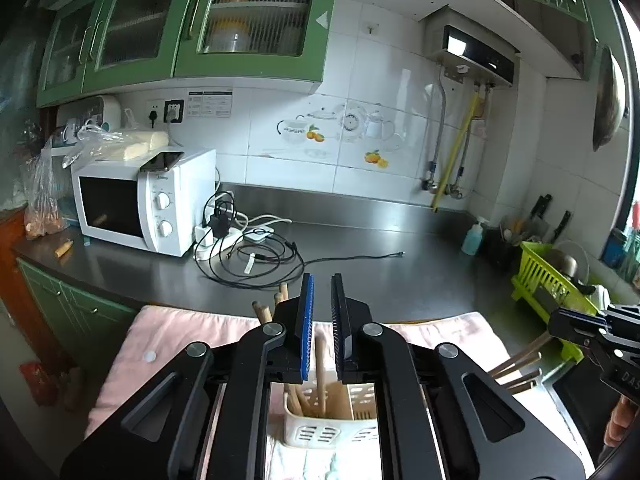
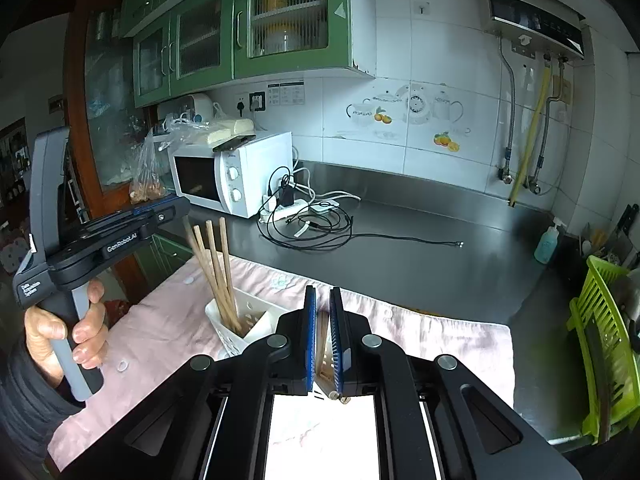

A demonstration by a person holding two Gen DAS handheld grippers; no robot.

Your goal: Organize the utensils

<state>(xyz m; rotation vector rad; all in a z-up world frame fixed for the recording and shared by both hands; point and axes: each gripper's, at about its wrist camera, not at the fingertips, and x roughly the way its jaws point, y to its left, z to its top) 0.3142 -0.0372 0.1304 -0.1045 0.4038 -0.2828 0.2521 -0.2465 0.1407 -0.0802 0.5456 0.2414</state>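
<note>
A white slotted utensil holder (image 2: pixel 244 322) stands on a pink cloth (image 2: pixel 420 332) spread over the front edge of a dark steel counter (image 2: pixel 420 248). In the right wrist view, four wooden chopsticks (image 2: pixel 218 276) stand in it, long axes near upright, free ends tilted up and toward the left of the frame, lower ends down in one compartment.

The left gripper (image 2: pixel 176 208), held in the person's left hand (image 2: pixel 72 336), hangs just above and to the left of those chopstick ends. In its own view its jaws stand narrow and parallel, with one chopstick (image 1: pixel 320 364) seen through the gap beyond them; no contact with the pads can be made out. The holder (image 1: pixel 320 428) sits directly below and ahead of this claw.

The right gripper (image 2: pixel 322 332) has its jaws nearly together, clamped on a bundle of wooden chopsticks (image 2: pixel 322 340). In the left wrist view the bundle (image 1: pixel 516 368) points down and to the left from that gripper (image 1: pixel 576 324), toward the holder but well apart from it.

A microwave (image 2: pixel 232 176) and loose cables (image 2: pixel 312 224) sit farther back on the counter.
</note>
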